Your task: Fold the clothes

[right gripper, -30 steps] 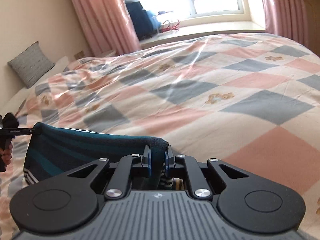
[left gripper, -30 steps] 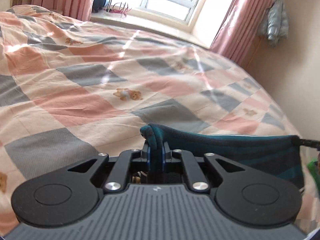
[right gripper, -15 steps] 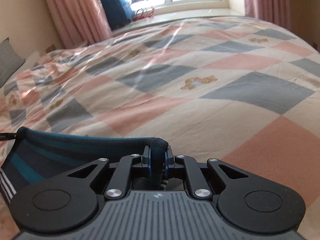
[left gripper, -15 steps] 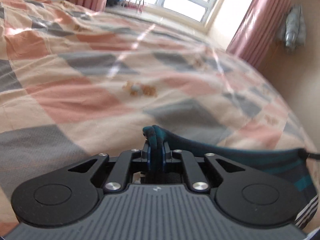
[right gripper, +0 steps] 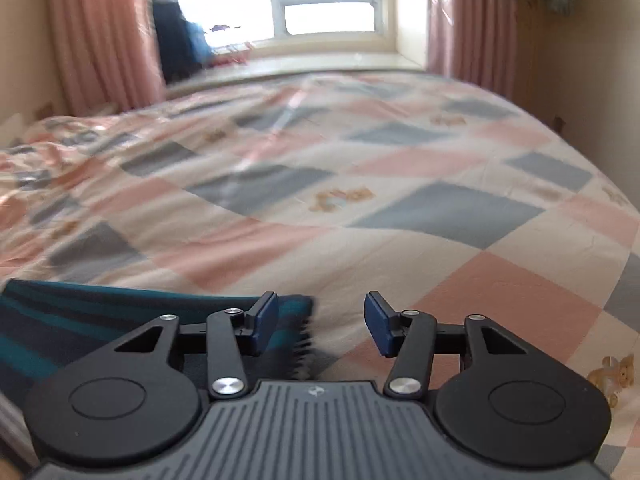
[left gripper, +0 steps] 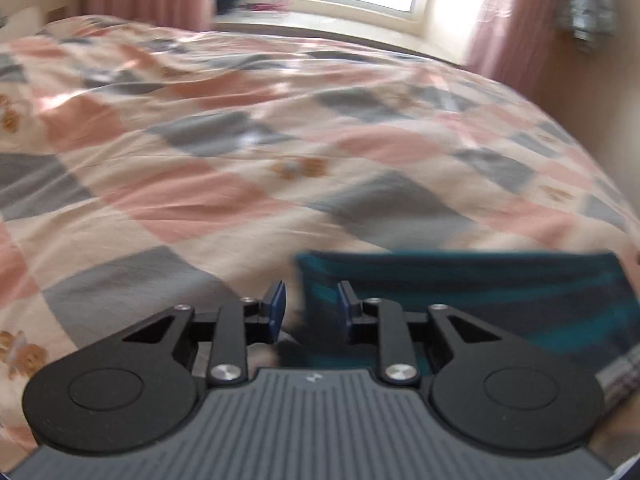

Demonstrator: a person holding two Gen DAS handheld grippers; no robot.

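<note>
A dark navy garment with teal stripes point(left gripper: 480, 300) lies flat on the checked bedspread point(left gripper: 200, 200). In the left wrist view its left corner sits between the jaws of my left gripper point(left gripper: 310, 300), which are opening; the pads stand apart from the cloth. In the right wrist view the same garment point(right gripper: 80, 320) stretches to the left, its right edge reaching just inside my right gripper point(right gripper: 320, 316). Those jaws are opening wide, and neither blue pad point(right gripper: 378, 322) presses on the fabric.
The bed fills both views, its pink, grey and cream squares point(right gripper: 440, 208) stretching to a window sill point(right gripper: 320, 60). Pink curtains point(right gripper: 100, 40) hang on both sides of the window. A dark blue bag point(right gripper: 176, 40) stands on the sill. The bed's right edge drops off by the wall.
Both grippers were shut on the garment's raised top corners; now both have let go and their jaws stand apart. The garment has dropped flat onto the bedspread and both grippers have pulled back.
</note>
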